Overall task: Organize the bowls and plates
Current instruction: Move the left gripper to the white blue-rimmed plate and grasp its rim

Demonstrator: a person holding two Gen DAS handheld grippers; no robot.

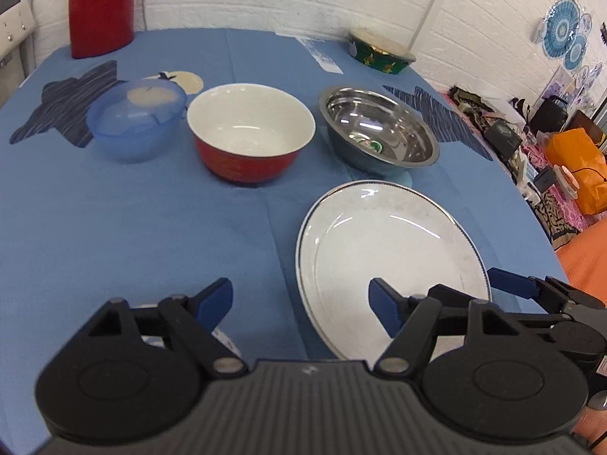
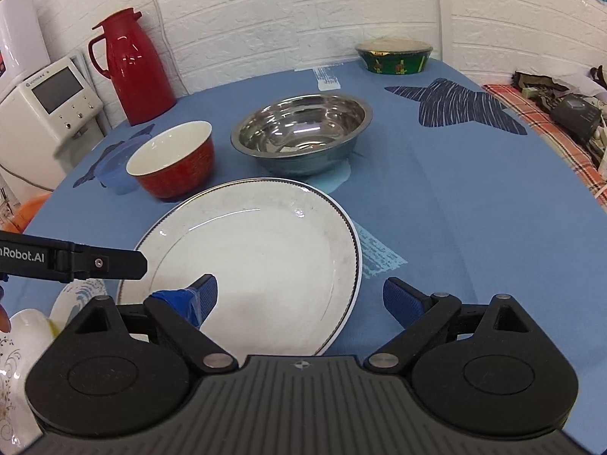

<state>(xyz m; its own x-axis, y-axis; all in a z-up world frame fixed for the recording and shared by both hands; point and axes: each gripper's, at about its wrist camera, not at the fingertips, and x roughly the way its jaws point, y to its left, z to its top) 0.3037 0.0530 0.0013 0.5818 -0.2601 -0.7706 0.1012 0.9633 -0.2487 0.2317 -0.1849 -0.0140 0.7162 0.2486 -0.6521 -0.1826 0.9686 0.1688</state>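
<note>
A large white plate [image 1: 390, 242] [image 2: 258, 258] with a thin dark rim lies flat on the blue tablecloth, nearest to me. My left gripper [image 1: 299, 301] is open, its right finger over the plate's left part and its left finger over cloth. My right gripper [image 2: 303, 297] is open too, straddling the plate's right rim without touching it. Behind the plate stand a red bowl [image 1: 250, 132] [image 2: 170, 163] with a white inside, a steel bowl [image 1: 379, 129] [image 2: 299, 136] and a blue plastic bowl [image 1: 136, 117] [image 2: 112, 174]. All three look empty.
A green patterned bowl [image 1: 381, 51] [image 2: 394, 57] and a red thermos [image 1: 100, 3] [image 2: 129, 68] stand by the white brick wall. White crockery [image 2: 22, 341] sits at the near left. A white appliance [image 2: 49, 106] stands left of the table, clutter [image 1: 569, 159] to the right.
</note>
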